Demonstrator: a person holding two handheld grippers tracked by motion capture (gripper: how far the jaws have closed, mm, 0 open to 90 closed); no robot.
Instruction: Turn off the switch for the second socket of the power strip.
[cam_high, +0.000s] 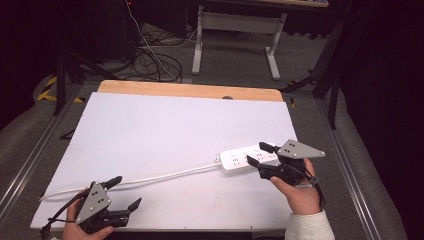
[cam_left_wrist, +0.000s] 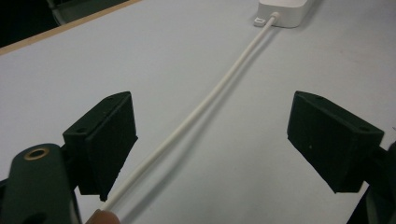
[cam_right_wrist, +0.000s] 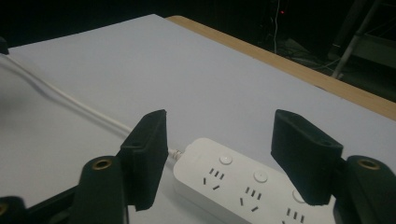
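A white power strip (cam_high: 240, 159) lies on the white table top (cam_high: 175, 125) at the right, its sockets and buttons facing up (cam_right_wrist: 233, 186). Its white cable (cam_high: 165, 176) runs left along the table toward the front left corner. My right gripper (cam_high: 255, 153) is open, and its black jaws stand on either side of the strip's cable end (cam_right_wrist: 219, 126) without pressing on it. My left gripper (cam_high: 127, 191) is open near the front left edge. The cable (cam_left_wrist: 201, 112) passes between its jaws (cam_left_wrist: 210, 116) untouched and leads to the strip (cam_left_wrist: 285, 11).
A wooden edge (cam_high: 190, 90) borders the far side of the table. Beyond it stand a white desk frame (cam_high: 200, 45) and tangled floor cables (cam_high: 150, 60). Grey rails run along both sides of the table.
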